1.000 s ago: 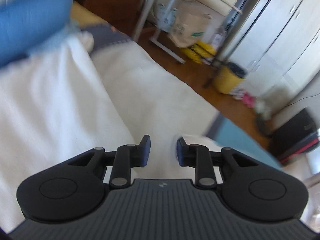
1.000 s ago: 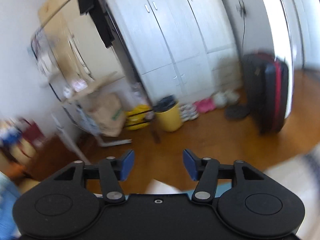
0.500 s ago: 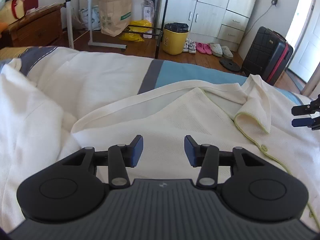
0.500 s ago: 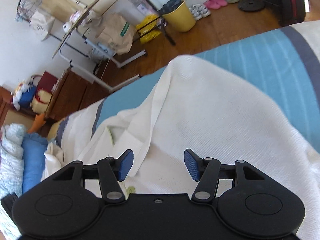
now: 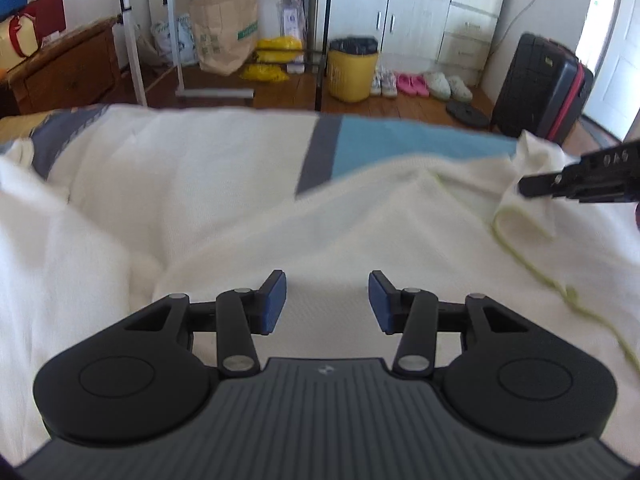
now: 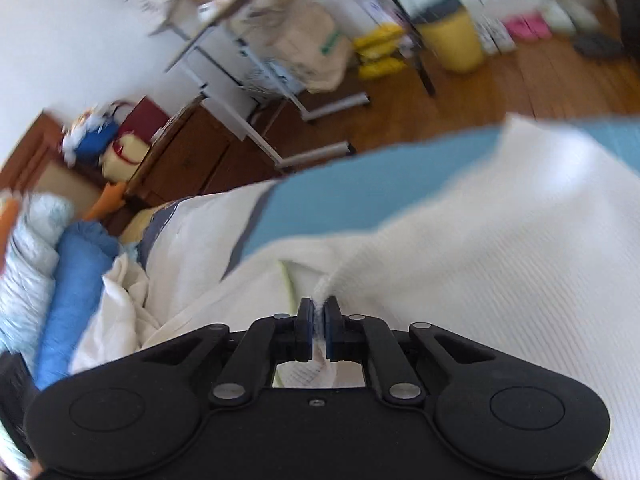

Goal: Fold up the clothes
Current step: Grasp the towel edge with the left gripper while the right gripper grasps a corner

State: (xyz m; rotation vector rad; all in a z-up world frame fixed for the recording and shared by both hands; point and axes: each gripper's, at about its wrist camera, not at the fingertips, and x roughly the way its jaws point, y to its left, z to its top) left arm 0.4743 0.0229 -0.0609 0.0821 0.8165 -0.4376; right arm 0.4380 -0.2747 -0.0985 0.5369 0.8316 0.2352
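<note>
A cream knit garment (image 5: 360,220) with a thin green trim (image 5: 520,256) lies spread on the bed, over a white cover with blue and grey stripes (image 5: 400,144). My left gripper (image 5: 327,280) hovers low over the garment's middle, open, with nothing between its blue pads. In the right wrist view my right gripper (image 6: 319,308) is closing, and a raised fold of the cream garment (image 6: 500,260) is pinched between its pads. The left wrist view shows the right gripper (image 5: 524,190) at the far right edge, holding a bunched corner of the fabric.
Beyond the bed's far edge are a wooden floor, a yellow bin (image 5: 353,70), a black suitcase (image 5: 540,84), a paper bag (image 5: 224,28), a rolling stand (image 5: 216,92) and a wooden chest (image 5: 60,76). Blue and white bedding (image 6: 76,280) is piled at the bed's left.
My right gripper came down from facing the room onto the garment and closed on a fold. My left gripper rolled level, moved over the garment and its jaws widened.
</note>
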